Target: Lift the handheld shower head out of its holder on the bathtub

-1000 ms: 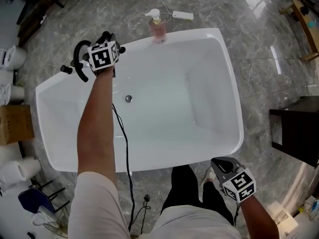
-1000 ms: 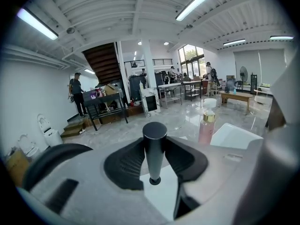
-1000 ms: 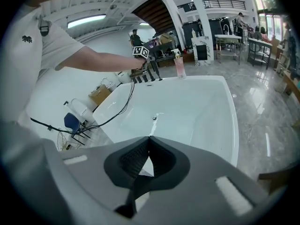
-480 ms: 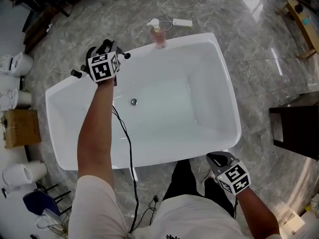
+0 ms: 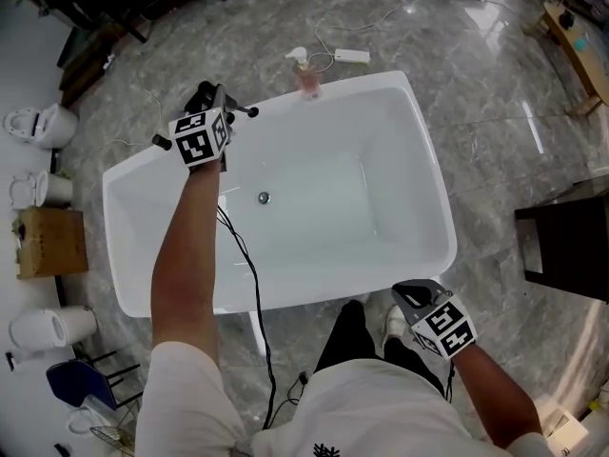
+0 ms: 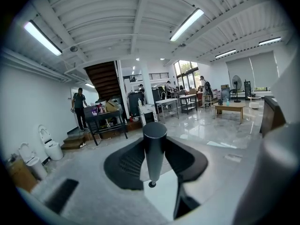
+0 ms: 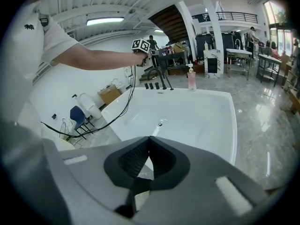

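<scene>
Left gripper view shows the left gripper [image 6: 154,154] with its fingers clamped on the dark round handle of the handheld shower head [image 6: 154,142], which stands upright between them. Seen from the head view, this gripper hovers over the far left rim of the white bathtub [image 5: 381,131], left of the pink soap bottle [image 5: 306,76] standing on that rim. A black cable [image 5: 249,274] hangs across the tub's near rim. The right gripper [image 7: 149,142], fingers pressed together on nothing, is outside the tub's near right corner.
</scene>
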`<state>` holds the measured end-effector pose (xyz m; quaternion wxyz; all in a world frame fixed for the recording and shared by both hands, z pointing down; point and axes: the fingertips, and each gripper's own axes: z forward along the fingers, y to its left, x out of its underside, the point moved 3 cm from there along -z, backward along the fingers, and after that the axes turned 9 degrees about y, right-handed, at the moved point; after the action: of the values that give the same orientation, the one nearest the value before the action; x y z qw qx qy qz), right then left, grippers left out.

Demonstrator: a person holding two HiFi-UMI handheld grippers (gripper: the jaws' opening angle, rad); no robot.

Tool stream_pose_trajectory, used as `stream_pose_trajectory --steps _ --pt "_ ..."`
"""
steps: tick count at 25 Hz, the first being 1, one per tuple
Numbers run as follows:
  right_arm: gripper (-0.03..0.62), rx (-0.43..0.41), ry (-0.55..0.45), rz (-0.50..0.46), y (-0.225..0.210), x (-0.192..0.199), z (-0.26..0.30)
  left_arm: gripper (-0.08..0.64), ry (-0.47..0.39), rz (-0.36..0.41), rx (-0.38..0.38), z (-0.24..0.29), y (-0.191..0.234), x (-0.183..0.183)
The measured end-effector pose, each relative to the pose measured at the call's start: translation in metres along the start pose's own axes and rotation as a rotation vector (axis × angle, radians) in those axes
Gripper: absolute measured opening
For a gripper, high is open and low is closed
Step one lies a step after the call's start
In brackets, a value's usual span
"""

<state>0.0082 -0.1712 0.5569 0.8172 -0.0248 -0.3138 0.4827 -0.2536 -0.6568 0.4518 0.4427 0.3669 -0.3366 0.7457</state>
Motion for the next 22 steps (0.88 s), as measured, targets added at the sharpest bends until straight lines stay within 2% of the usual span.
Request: stream_pose_trajectory --steps 22 --pt "0.009 -0.020 -0.068 -0.082 0.017 0.031 -0.048 0.143 -0.118 0.044 -0.010 -0.174 -0.070 -0.049"
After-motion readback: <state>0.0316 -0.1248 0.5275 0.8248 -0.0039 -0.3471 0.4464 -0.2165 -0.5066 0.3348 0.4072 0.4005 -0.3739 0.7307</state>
